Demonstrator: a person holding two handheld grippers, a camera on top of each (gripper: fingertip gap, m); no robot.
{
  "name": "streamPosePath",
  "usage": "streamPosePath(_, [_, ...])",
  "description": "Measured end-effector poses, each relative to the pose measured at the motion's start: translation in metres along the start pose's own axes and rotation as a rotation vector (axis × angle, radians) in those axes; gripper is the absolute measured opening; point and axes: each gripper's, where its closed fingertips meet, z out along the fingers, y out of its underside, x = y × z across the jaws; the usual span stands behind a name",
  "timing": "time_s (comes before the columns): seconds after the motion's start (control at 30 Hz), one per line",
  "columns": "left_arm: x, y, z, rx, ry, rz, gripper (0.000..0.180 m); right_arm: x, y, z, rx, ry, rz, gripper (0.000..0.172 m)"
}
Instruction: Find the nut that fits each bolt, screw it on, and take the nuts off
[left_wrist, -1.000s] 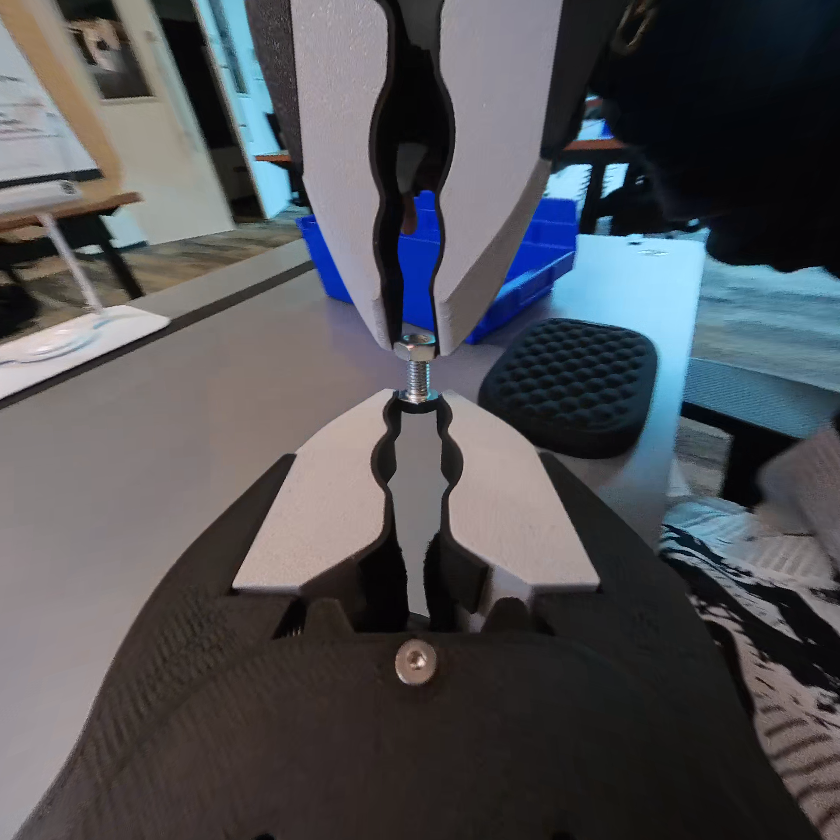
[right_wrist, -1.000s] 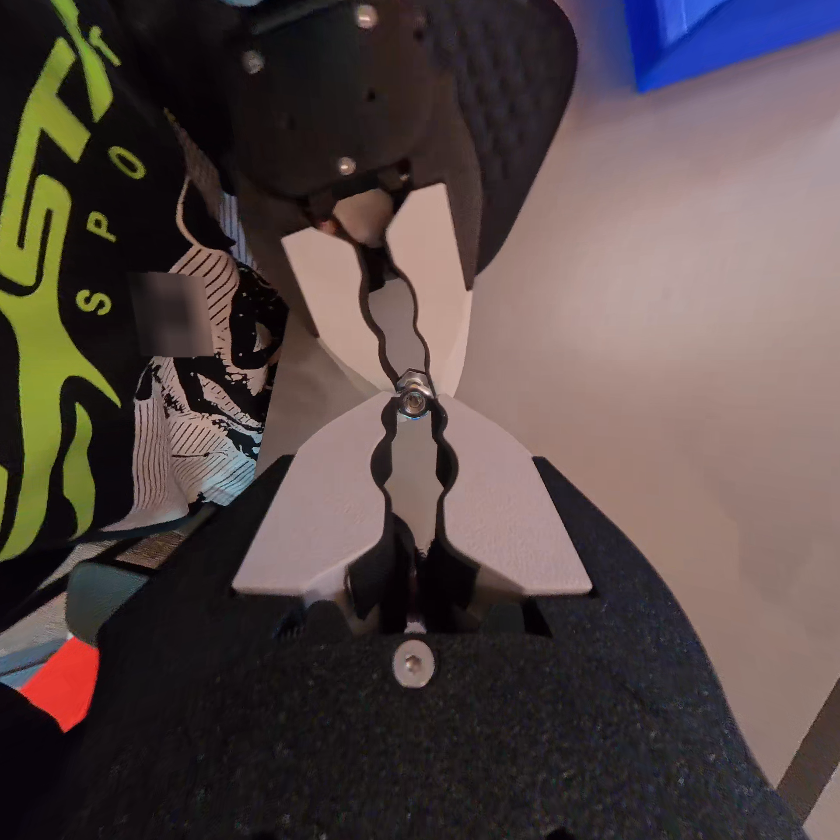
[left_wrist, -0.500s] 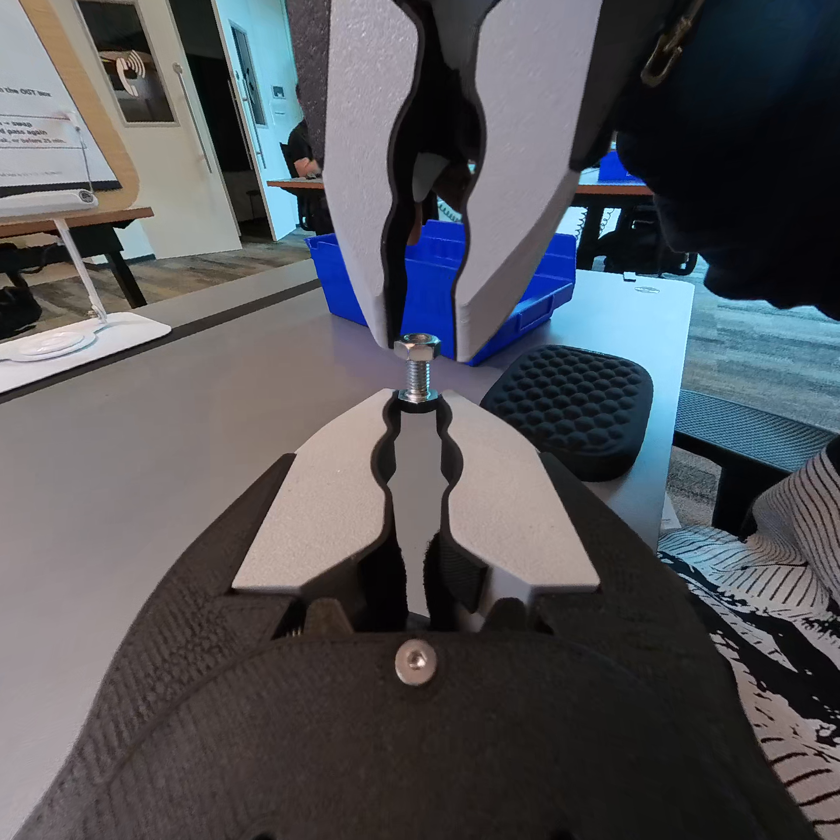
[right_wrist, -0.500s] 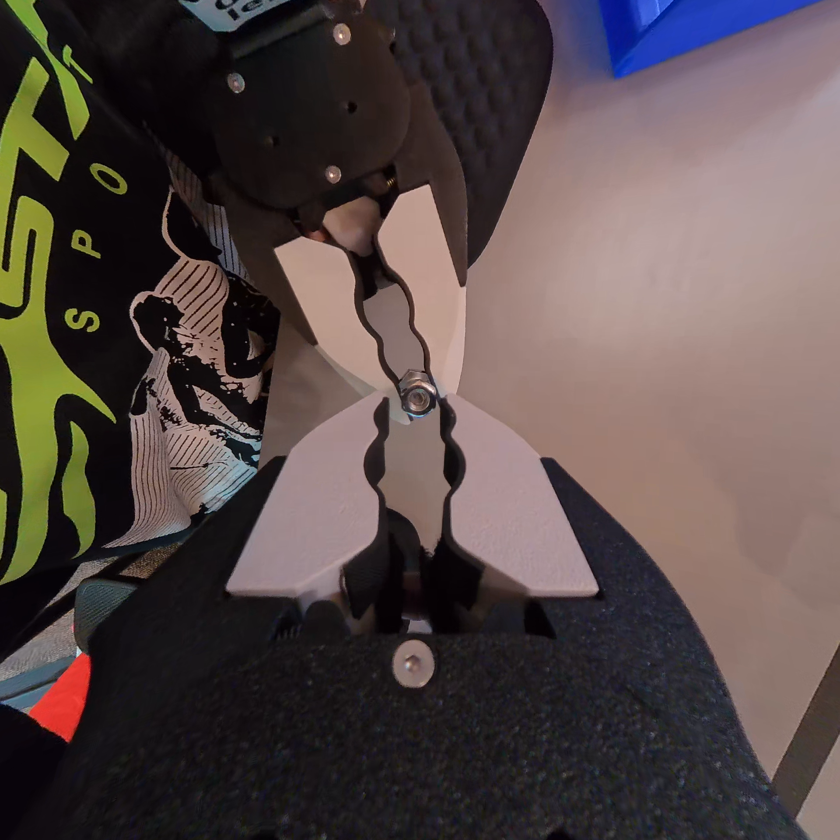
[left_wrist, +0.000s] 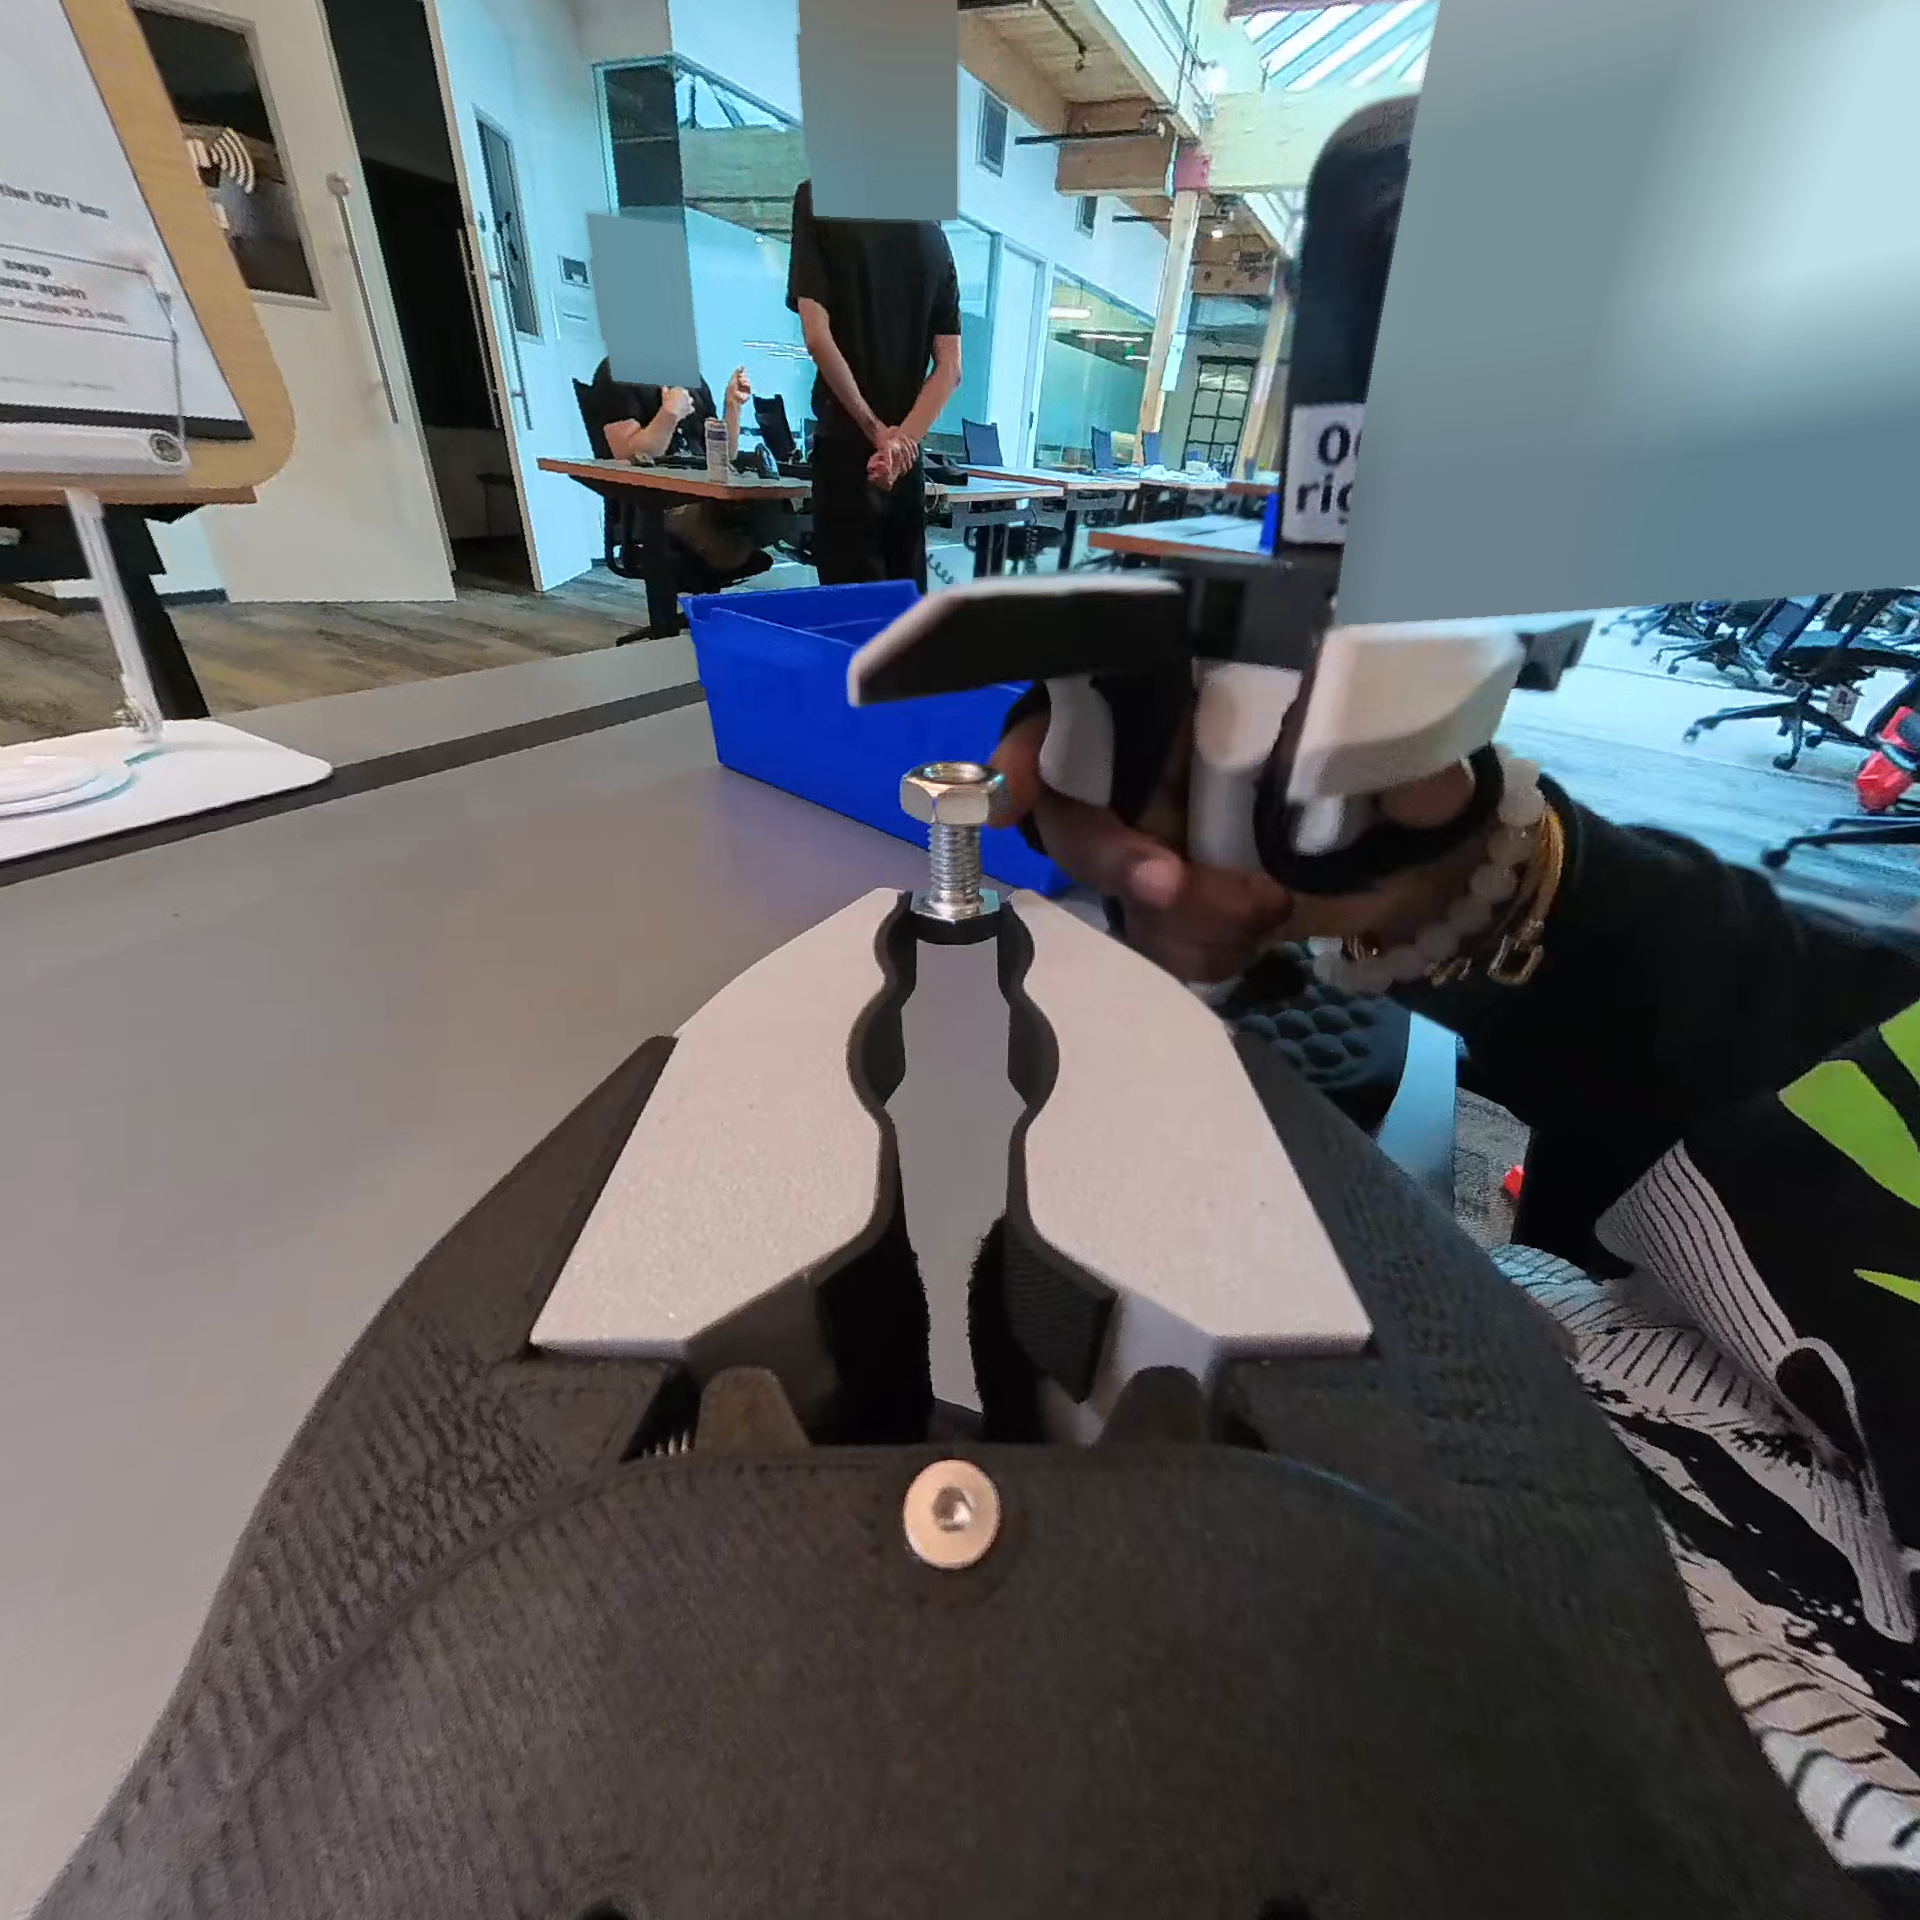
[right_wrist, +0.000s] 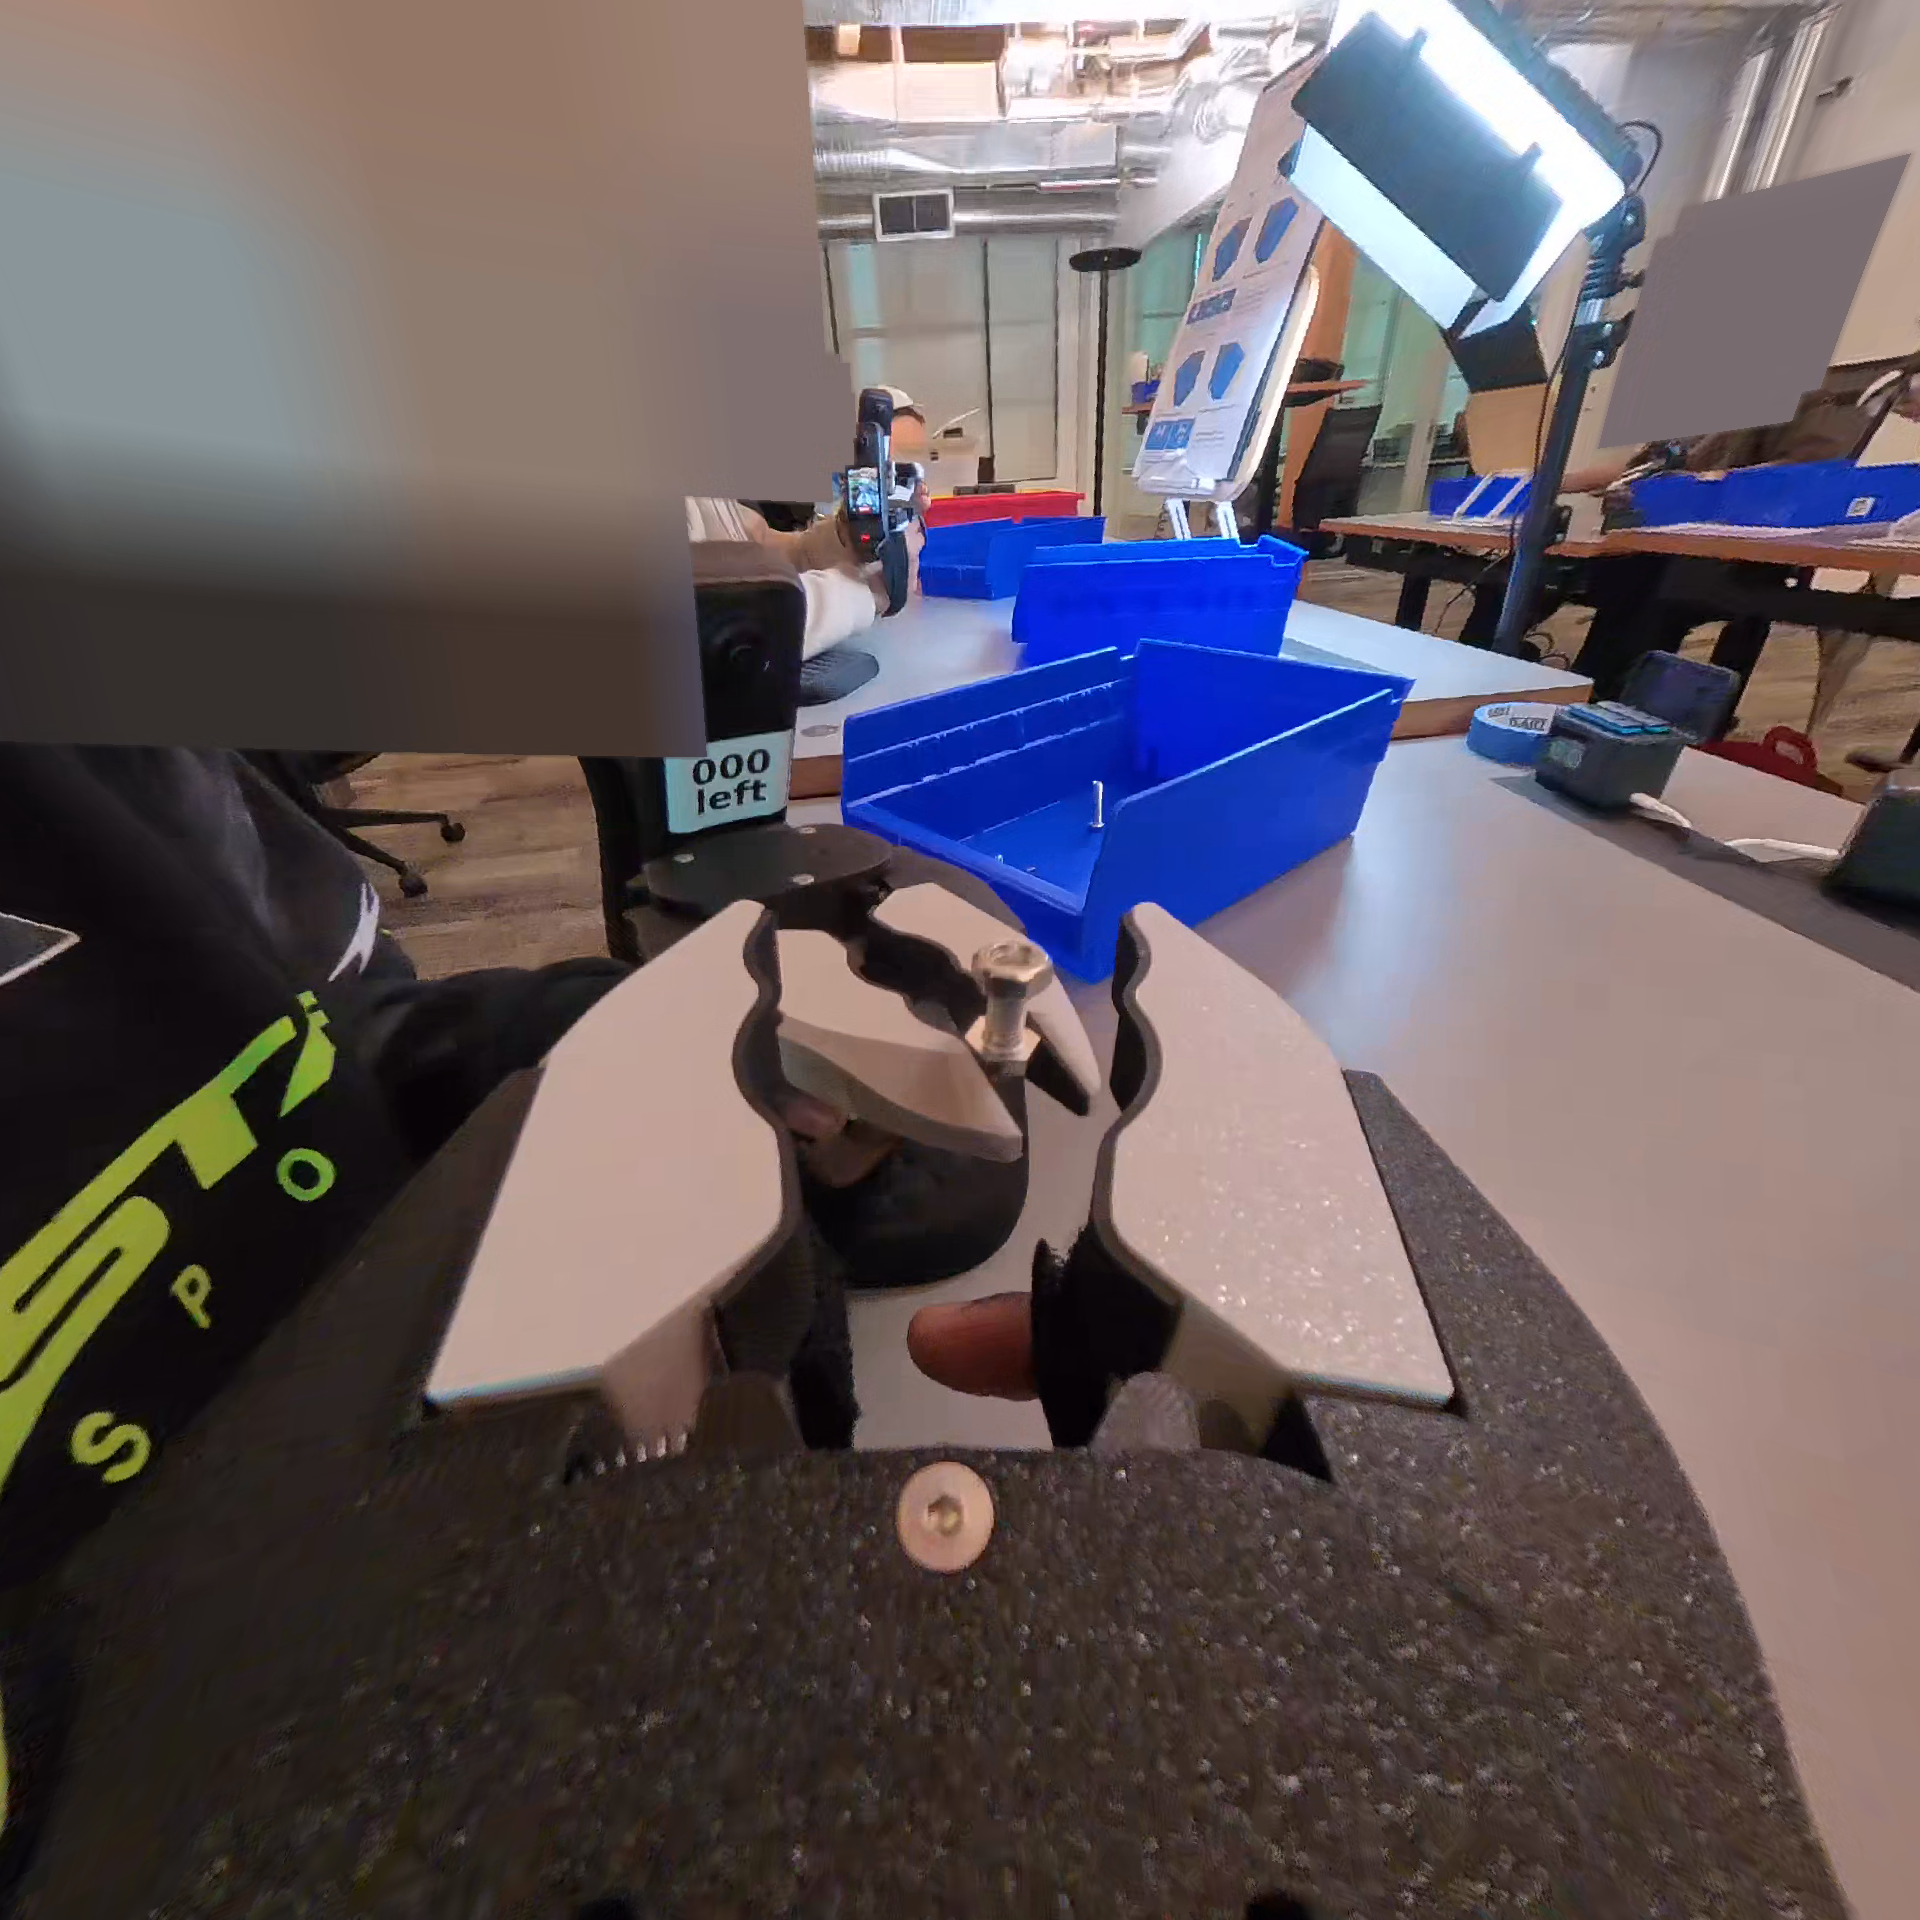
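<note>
My left gripper (left_wrist: 954, 914) is shut on the hex head of a silver bolt (left_wrist: 954, 862) and holds it upright above the grey table (left_wrist: 416, 987). A silver nut (left_wrist: 954, 795) sits on the top end of the thread. My right gripper (right_wrist: 945, 920) is open wide and holds nothing. In the left wrist view it (left_wrist: 1195, 665) hangs to the right of the nut and a little above it, apart from it. In the right wrist view the bolt (right_wrist: 1006, 1023) and nut (right_wrist: 1010, 966) stand beyond my spread fingers (right_wrist: 1226, 1143), held by the left gripper's fingers (right_wrist: 894, 1081).
A blue bin (right_wrist: 1247, 769) stands behind the bolt with one small bolt (right_wrist: 1098, 805) upright in it; it also shows in the left wrist view (left_wrist: 790, 675). A black dimpled pad (left_wrist: 1309, 1029) lies to the right. A tape roll (right_wrist: 1507, 727) and a dark device (right_wrist: 1605, 753) sit farther off. Some 5 centimetres of space lies between my two pairs of fingers.
My right gripper was shut on the nut from above; it has opened, let go and swung away to the right. The nut stays on the bolt. The left gripper keeps its hold.
</note>
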Motion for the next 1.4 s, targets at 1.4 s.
streamPosePath(1.4, [-0.008,0.008,0.006,-0.046,-0.022,-0.012,0.015,-0.001,0.020,0.009,-0.033,-0.014,0.032,0.066])
